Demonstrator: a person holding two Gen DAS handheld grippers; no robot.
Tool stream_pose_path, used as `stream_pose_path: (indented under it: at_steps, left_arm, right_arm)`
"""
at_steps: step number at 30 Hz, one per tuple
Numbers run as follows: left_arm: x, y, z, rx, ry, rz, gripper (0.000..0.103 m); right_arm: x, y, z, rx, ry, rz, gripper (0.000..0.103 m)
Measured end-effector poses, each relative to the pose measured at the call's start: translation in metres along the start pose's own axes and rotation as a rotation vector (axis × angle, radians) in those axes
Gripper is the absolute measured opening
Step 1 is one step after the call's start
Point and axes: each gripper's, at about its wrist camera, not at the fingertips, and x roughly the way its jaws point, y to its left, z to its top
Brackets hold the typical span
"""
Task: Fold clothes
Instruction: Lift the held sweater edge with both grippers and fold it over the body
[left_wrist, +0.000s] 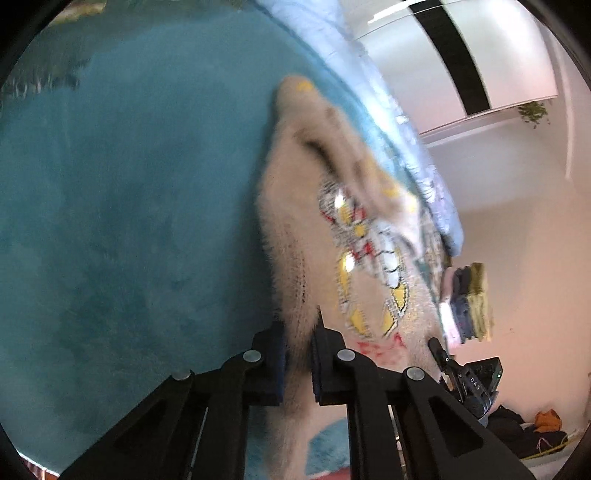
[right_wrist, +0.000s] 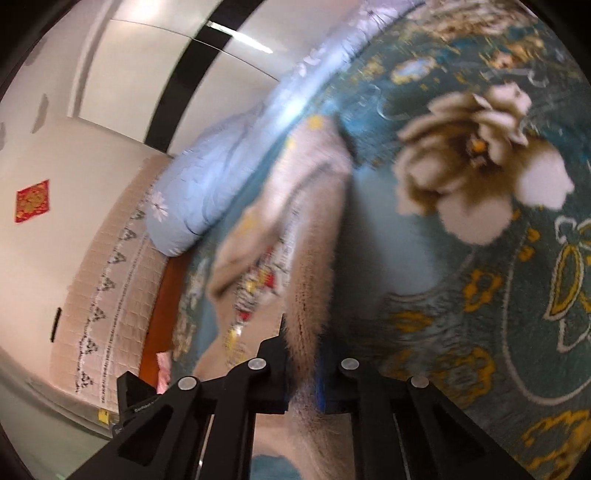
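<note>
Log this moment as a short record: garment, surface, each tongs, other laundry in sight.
garment: fuzzy beige sweater with a cartoon print, partly lifted
surface: teal blanket with floral pattern, on a bed
left tongs: shut on the sweater's edge
right tongs: shut on the sweater's edge
other laundry: folded stack beyond the sweater
bedding: pale blue quilt rolled along the far side

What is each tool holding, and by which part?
Both hold the beige sweater: left tool and right tool are each shut on a fuzzy edge of it.
</note>
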Motion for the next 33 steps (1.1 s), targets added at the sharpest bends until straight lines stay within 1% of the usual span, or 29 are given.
stream_pose_path:
  at_steps: [3,6,10,12,13,16,18,20,23,26,27,30,33]
  left_arm:
    - [-0.030,-0.010,0.002,0.036,-0.038,-0.032,0.010]
    - [-0.056,-0.017,-0.001,0.049,-0.051,-0.106,0.010]
    - [-0.075,-0.015,0.007,0.020,-0.066,-0.172,0.010]
    - [-0.067,-0.011,0.018,-0.022,-0.055,-0.193,0.010]
    - [-0.061,-0.008,0.025,-0.047,-0.047,-0.190,0.010]
    - [-0.045,-0.003,0.037,-0.078,-0.045,-0.173,0.010]
    - [-0.034,-0.001,0.045,-0.094,-0.050,-0.167,0.010]
    - [-0.024,0.004,0.055,-0.124,-0.059,-0.191,0.011]
    - [-0.006,0.008,0.072,-0.181,-0.070,-0.219,0.011]
    - [0.020,0.007,0.088,-0.236,-0.073,-0.238,0.011]
    - [0.028,0.010,0.093,-0.258,-0.070,-0.251,0.011]
    - [0.047,0.023,0.105,-0.314,-0.059,-0.258,0.012]
    - [0.060,0.029,0.110,-0.327,-0.056,-0.262,0.012]
  right_arm:
    - [-0.016,0.018,-0.005,-0.020,-0.003,0.049,0.010]
    - [-0.037,0.035,-0.013,-0.039,-0.001,0.101,0.010]
    - [-0.067,0.048,-0.016,-0.052,0.001,0.159,0.010]
    - [-0.065,0.050,-0.008,-0.030,0.008,0.161,0.010]
    - [-0.061,0.051,-0.003,-0.015,0.012,0.159,0.010]
    - [-0.043,0.050,0.013,0.050,0.031,0.147,0.010]
    - [-0.031,0.051,0.023,0.062,0.038,0.135,0.010]
    - [-0.020,0.052,0.035,0.067,0.038,0.123,0.010]
    - [-0.003,0.048,0.052,0.114,0.039,0.107,0.010]
    - [0.015,0.045,0.069,0.134,0.042,0.058,0.010]
    - [0.022,0.044,0.075,0.133,0.044,0.039,0.010]
    - [0.039,0.038,0.087,0.158,0.056,-0.004,0.010]
    - [0.057,0.030,0.099,0.191,0.072,-0.038,0.010]
